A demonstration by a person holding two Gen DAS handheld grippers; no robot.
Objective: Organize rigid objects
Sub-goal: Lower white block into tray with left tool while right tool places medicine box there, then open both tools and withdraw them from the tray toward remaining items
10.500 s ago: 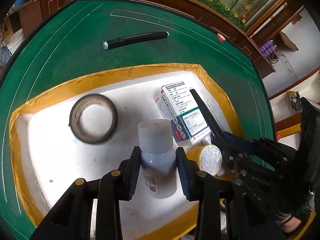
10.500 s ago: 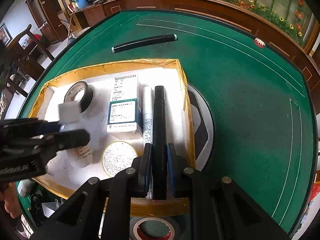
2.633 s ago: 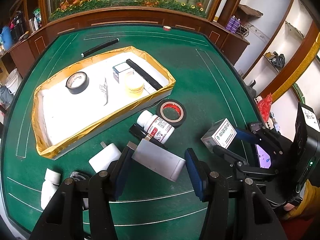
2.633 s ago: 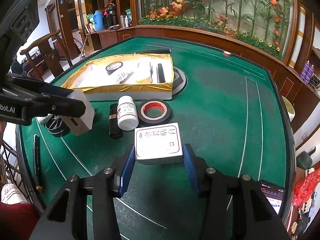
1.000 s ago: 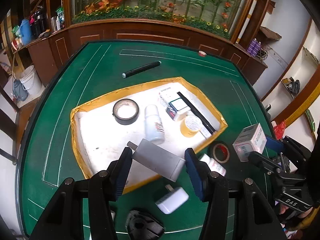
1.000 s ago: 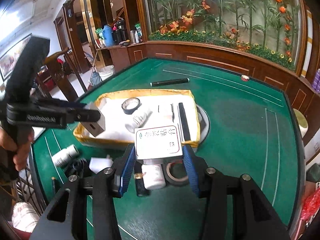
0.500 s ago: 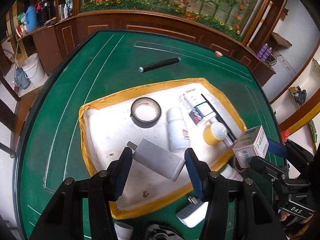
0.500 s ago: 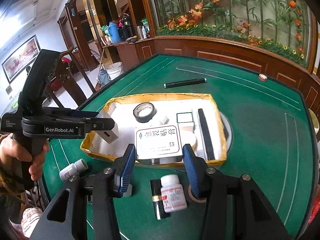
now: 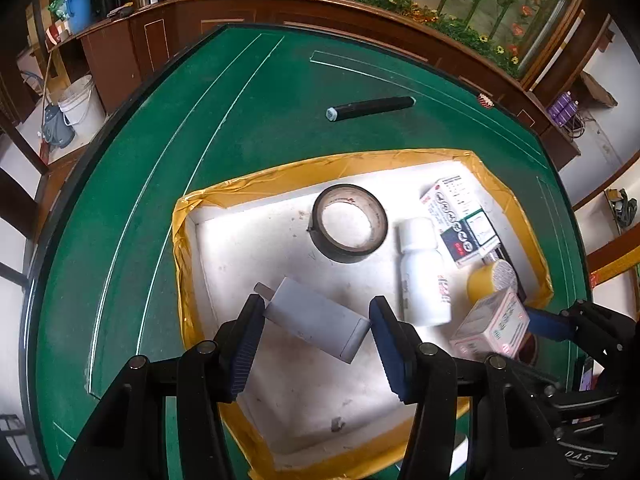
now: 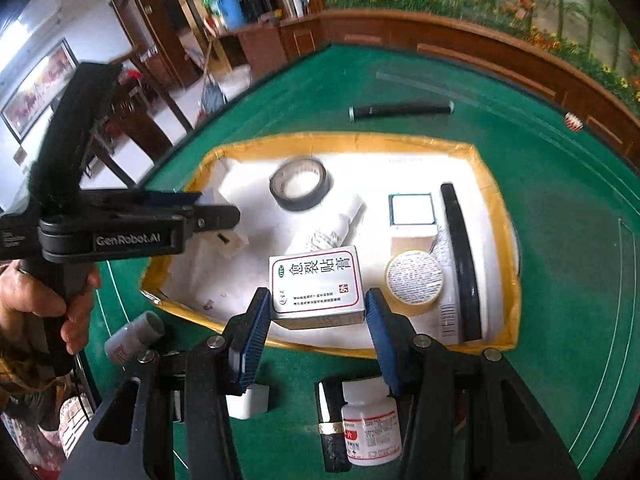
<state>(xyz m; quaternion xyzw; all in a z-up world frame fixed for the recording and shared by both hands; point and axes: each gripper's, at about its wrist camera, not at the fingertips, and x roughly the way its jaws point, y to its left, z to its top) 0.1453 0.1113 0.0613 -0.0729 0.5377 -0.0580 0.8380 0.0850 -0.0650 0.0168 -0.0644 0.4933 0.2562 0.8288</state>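
Left hand-held gripper [image 9: 316, 336] pinches grey adapter [image 9: 316, 325] over tray [image 9: 182, 240] w/ tape roll [image 9: 349, 228]; right hand-held gripper [image 10: 316, 322] pinches med box [image 10: 317, 282] over tray's near edge, on green table [image 9: 120, 208].

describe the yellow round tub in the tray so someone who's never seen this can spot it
Find the yellow-taped tray on the green table. At its near right, the yellow round tub sits just left of the long black bar and right of the box held in the right claw. It is the only yellow cylinder, with a pale printed lid.
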